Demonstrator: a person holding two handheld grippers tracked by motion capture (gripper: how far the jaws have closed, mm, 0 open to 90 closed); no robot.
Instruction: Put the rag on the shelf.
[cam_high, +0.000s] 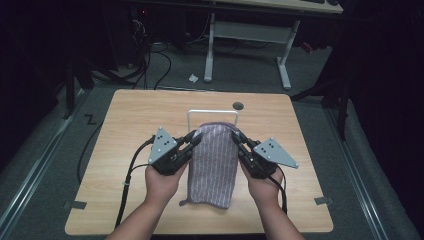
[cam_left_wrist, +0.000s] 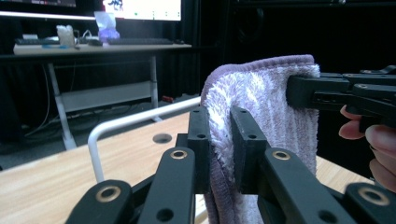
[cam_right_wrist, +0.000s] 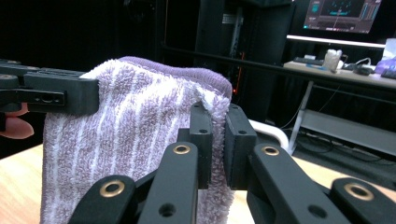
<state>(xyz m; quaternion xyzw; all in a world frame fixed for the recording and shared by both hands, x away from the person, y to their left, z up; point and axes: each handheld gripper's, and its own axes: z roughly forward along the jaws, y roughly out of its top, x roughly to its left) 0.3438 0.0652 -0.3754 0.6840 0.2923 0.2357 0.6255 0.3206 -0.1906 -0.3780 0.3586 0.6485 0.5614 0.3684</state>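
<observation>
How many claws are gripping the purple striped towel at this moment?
2. The left claw pinches the purple striped terry towel at its left top corner, and the right claw pinches its right top corner.

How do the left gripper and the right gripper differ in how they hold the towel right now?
The left gripper pinches the purple towel's left edge, while the right gripper pinches its right edge. The left gripper angles in from the left, the right gripper from the right, mirrored. Both are shut on the towel near its top, holding it lifted just in front of the white rack.
</observation>
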